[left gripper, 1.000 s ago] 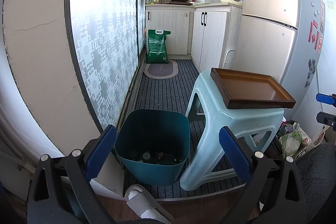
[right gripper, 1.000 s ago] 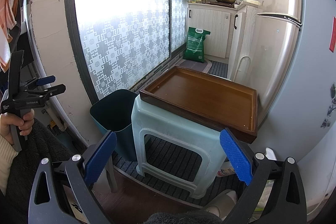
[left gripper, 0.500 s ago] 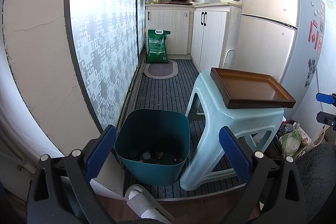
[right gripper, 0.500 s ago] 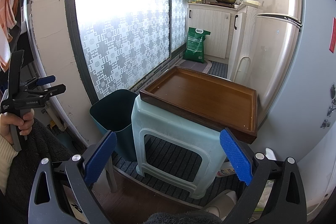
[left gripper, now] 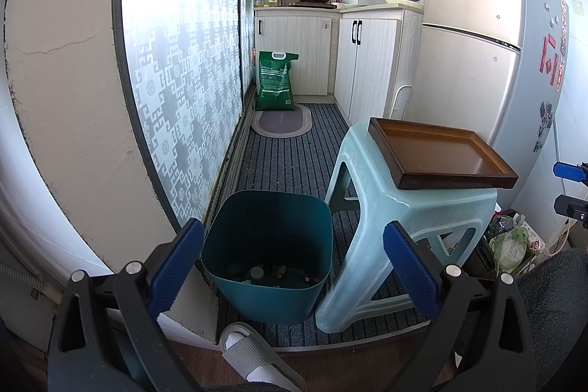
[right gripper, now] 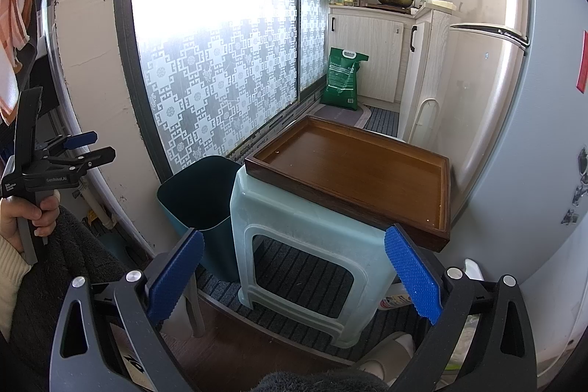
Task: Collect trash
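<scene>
Left gripper: jaws spread wide with nothing between them, hanging over the near rim of the teal trash bin
Right gripper: jaws likewise released and bare, pointed at the pale green plastic stool
Trash bin: on the striped floor mat, touching or just beside the stool's left legs; open top, a few small bits of rubbish on its bottom, among them what looks like a bottle cap
Wooden tray: lies on the stool top, its right end overhanging; inner surface bare apart from a speck or two
What has changed: nothing, as far as I can tell; over the last second both views hold the same framing, so neither gripper has moved and no object has shifted
Meaning for the task: my guess is the collecting is done or paused, since the tray is cleared and the rubbish sits in the bin
Left over: a plastic bag with green contents sits on the floor to the right of the stool; whether it counts as trash I cannot tell
Elsewhere: a green sack stands far off by the cabinets, a grey slipper near the bin
</scene>
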The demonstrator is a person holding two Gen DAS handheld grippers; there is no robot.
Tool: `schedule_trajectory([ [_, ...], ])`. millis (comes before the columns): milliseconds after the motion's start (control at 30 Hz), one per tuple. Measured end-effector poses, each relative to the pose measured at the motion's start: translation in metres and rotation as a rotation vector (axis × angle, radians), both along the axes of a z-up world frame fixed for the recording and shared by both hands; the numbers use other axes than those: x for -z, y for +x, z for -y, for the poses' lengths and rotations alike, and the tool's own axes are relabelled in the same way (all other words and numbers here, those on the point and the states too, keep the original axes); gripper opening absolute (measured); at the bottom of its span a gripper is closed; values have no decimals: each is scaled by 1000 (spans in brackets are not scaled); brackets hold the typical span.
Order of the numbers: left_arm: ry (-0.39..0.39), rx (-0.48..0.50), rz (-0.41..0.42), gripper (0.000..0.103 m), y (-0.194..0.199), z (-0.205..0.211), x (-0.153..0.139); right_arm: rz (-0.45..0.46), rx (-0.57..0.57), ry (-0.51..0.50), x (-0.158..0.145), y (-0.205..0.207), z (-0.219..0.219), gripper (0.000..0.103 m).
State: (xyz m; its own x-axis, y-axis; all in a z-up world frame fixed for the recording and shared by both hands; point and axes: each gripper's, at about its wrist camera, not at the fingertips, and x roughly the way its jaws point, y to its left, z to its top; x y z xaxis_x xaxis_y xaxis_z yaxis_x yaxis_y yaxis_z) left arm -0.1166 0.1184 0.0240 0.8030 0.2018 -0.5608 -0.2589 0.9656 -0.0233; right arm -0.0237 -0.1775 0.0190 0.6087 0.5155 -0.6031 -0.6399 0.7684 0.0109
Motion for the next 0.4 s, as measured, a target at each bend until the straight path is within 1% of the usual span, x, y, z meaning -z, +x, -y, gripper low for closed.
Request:
schedule_trajectory([
  [400, 4, 4, -3, 100, -2, -3, 3, 0, 0, -1, 0, -1, -1, 100],
])
